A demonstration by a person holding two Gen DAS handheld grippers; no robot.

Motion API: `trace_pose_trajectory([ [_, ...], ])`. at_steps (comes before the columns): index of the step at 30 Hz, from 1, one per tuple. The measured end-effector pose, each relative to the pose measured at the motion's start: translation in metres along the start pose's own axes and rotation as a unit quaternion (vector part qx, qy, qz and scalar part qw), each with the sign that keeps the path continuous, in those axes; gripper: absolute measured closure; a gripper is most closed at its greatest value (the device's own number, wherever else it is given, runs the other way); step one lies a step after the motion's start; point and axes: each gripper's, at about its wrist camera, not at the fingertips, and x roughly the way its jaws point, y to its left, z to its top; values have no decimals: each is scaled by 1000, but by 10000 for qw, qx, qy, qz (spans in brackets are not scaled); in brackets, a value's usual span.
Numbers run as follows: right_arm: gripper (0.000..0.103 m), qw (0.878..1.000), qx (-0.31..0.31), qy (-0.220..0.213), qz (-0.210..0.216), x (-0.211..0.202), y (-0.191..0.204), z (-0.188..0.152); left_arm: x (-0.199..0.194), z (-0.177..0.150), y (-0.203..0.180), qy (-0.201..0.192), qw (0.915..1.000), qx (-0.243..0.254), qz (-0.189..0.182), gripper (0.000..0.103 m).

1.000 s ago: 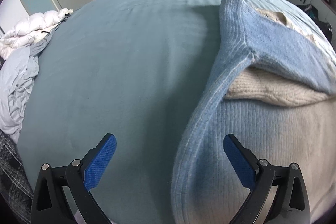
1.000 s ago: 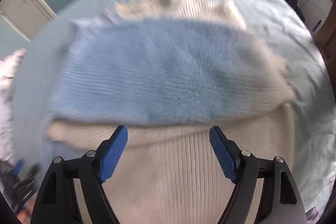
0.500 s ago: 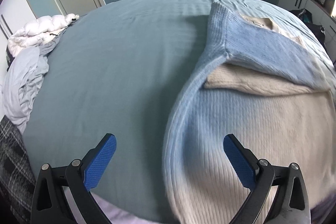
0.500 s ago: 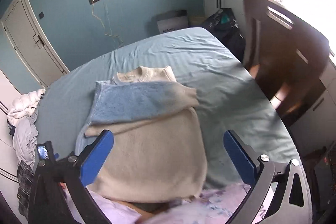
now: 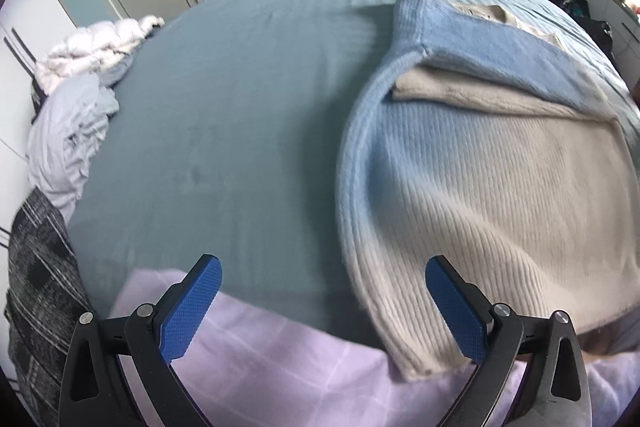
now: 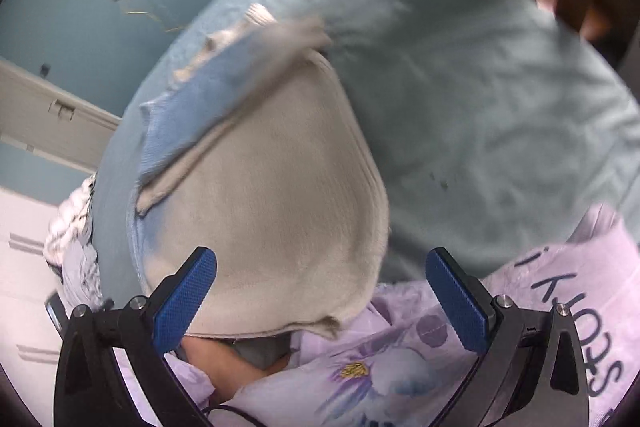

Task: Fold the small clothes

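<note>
- Two sets of tongs hang spread wide with nothing between their blue pads: the left tongs [image 5: 323,301] over the near edge of the bed, the right tongs [image 6: 321,289] above the bottom hem of the sweater [image 6: 272,203].
- Neither pair touches the knit; in the left wrist view the right-hand pad [image 5: 454,311] sits just beside the sweater's near-left corner [image 5: 416,363], which overhangs the edge of the bed onto lilac fabric [image 5: 280,359].
- Both sleeves appear already crossed over the chest, a blue one [image 5: 512,55] on top of a cream one, so the step in hand is probably the bottom-to-top fold.
- To do it well, I would pinch the two hem corners, one per pair of tongs, catching all layers of the ribbed knit rather than just the top one.
- Lifting both corners together and level should keep the hem straight; carrying it up to the collar and laying it down gently avoids dragging the sleeves out of place.
- Risk: the soft, stretchy knit may sag in the middle or slide on the bed sheet [image 5: 240,115], so a low, even carry is safer.
- Right wrist view is blurred, so the exact lie of the far edge there is unclear.
</note>
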Motion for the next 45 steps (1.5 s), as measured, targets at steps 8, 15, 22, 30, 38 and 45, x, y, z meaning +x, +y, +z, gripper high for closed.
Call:
trace_pose_trajectory([
  [8,1,9998,99,-191,44,-17,-2,-11,19,-7,-1,857,9863,-609,-1274,0],
  [15,1,9995,-111,-233,-207,-14,6,-13,68,-21,7,1585,9682,-1150,-1560,0],
  [22,1,9992,-68,-151,-352,-8,7,-11,122,-36,11,2285,9416,-1650,-1844,2],
  [30,1,9986,-153,-32,-501,0,12,-11,110,-26,-9,1769,9631,-1352,-1509,79],
  [38,1,9914,141,1124,-661,49,-4,-4,66,-21,9,885,9507,-1826,-2345,92],
  [45,7,9588,285,2775,-541,121,-15,-18,49,-9,20,466,9438,-1905,-2659,92],
])
